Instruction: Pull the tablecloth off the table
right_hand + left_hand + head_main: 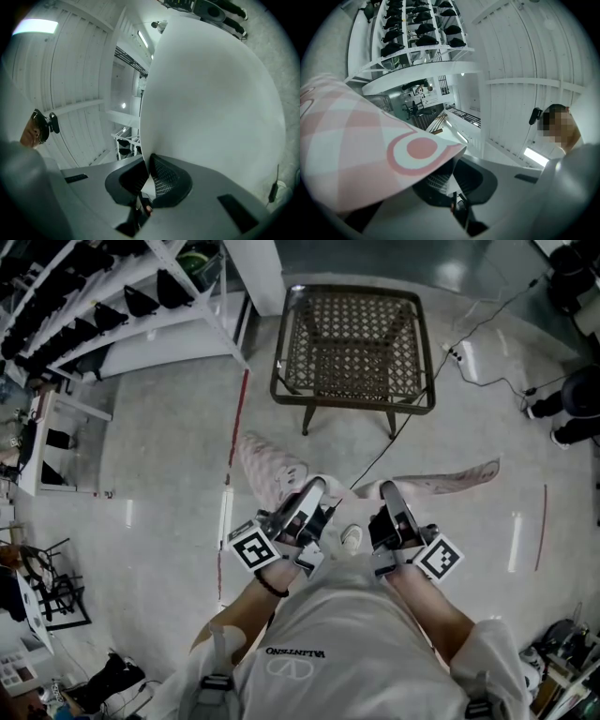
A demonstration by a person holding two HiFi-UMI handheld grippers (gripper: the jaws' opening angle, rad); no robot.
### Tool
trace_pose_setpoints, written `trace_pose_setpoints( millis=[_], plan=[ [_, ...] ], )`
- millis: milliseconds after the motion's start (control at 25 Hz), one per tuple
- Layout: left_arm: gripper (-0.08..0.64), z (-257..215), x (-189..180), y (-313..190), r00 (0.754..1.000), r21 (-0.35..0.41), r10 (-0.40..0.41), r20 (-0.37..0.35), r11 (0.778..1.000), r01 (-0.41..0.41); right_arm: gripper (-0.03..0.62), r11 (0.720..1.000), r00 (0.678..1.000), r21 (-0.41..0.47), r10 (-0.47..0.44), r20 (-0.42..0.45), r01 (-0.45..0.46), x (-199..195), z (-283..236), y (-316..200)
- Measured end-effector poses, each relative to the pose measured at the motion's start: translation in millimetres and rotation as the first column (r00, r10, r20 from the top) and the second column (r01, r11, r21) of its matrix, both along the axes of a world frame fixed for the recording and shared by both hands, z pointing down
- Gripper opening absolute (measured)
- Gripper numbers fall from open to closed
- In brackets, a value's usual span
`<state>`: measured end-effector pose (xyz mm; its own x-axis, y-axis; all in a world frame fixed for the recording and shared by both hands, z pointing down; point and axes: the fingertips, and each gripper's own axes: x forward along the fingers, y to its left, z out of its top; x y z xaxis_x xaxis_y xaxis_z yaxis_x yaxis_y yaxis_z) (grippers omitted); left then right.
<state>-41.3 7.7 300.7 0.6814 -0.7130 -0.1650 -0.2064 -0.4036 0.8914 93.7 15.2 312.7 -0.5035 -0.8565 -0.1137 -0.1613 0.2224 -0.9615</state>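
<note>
The pink-and-white checked tablecloth [269,471] is off the table and hangs in front of me between both grippers, one end trailing right [455,479]. My left gripper [315,491] is shut on one edge; in the left gripper view the cloth [361,154] drapes out of the closed jaws [451,186]. My right gripper [388,495] is shut on the other edge, where the cloth's pale underside [211,103] fills the right gripper view above the closed jaws [149,180]. The brown wicker table [352,343] stands bare beyond the cloth.
A white shelving rack [112,306] with dark items runs along the top left. A power strip [466,358] and a cable [398,432] lie on the floor near the table. Red tape lines [236,423] mark the floor. Someone's dark shoes [562,423] stand at the right.
</note>
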Motion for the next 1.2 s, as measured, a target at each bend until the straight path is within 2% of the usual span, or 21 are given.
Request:
trace_pose_setpoints(
  millis=[120, 240, 400, 800, 1040, 1200],
  plan=[
    [0.004, -7.1, -0.8, -3.3, 1.0, 0.023, -0.012, 0.017, 1.0, 0.012, 0.015, 1.0, 1.0, -0.002, -0.004, 0.004, 0.004, -1.0, 0.6, -0.8],
    [0.005, -4.9, -2.3, -4.7, 0.999, 0.015, -0.015, 0.035, 1.0, 0.014, 0.015, 1.0, 1.0, -0.008, -0.008, 0.001, 0.008, -1.8, 2.6, -2.4],
    [0.003, -7.2, -1.2, -4.4, 1.0, 0.032, -0.011, 0.018, 0.999, 0.01, 0.014, 1.0, 1.0, -0.002, -0.012, -0.005, 0.012, -1.2, 3.5, -2.7],
    [0.004, -5.0, -0.3, -2.1, 1.0, 0.018, -0.001, 0.029, 1.0, 0.0, 0.014, 1.0, 1.0, 0.005, -0.005, -0.01, 0.005, 1.0, -4.0, -2.6],
    [0.003, -2.3, 0.7, -3.0, 1.0, 0.008, -0.004, 0.0, 1.0, 0.004, 0.014, 1.0, 1.0, -0.002, -0.007, -0.008, 0.007, 0.6, -1.9, -4.3],
    [0.005, -4.0, 0.8, -5.4, 1.0, 0.025, -0.004, 0.022, 1.0, 0.004, 0.014, 1.0, 1.0, -0.012, -0.004, 0.003, 0.004, 0.4, 0.8, -4.3]
  ],
)
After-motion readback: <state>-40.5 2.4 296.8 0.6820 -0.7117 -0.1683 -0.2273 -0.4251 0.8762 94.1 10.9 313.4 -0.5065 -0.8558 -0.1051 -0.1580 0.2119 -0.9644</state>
